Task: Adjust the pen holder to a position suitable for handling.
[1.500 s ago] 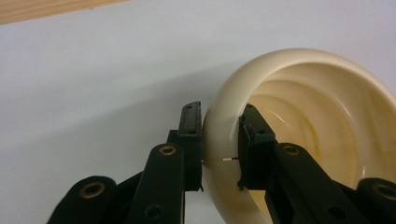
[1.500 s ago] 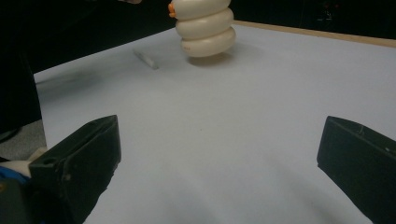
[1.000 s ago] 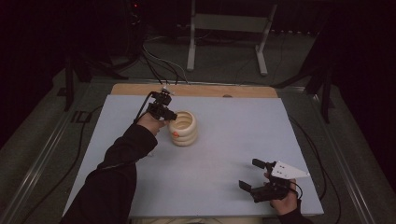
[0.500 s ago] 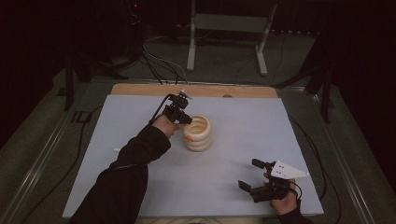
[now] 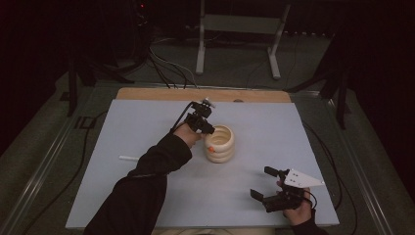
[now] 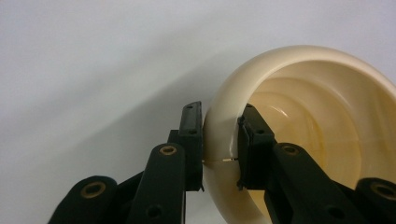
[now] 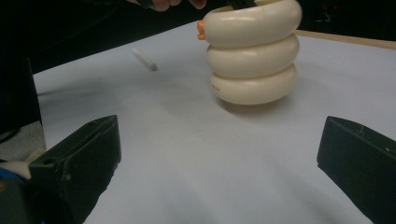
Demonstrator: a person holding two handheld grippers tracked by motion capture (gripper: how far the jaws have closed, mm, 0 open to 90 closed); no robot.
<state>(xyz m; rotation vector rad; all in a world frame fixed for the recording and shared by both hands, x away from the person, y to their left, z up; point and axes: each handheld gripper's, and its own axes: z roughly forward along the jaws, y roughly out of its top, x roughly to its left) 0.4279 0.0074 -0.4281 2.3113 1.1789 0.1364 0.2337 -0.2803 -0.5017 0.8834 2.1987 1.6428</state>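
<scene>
The left gripper (image 6: 220,140) clamps the rim of a cream ribbed cup (image 5: 220,143), one jaw outside the wall and one inside. The cup stands upright near the middle of the pale surface (image 5: 147,122), with a small white stick (image 5: 129,158) lying well to its left. The right gripper (image 5: 266,185) rests near the cup's right front, jaws wide apart and holding nothing.

- The cream ringed cup (image 6: 299,121) is cut off by the right and bottom edges of the left gripper view.
- A small white stick (image 5: 128,158), well left of the cup, is too small to identify.
- An orange bit (image 7: 201,29) on the cup's top ring: unclear what it is.
</scene>
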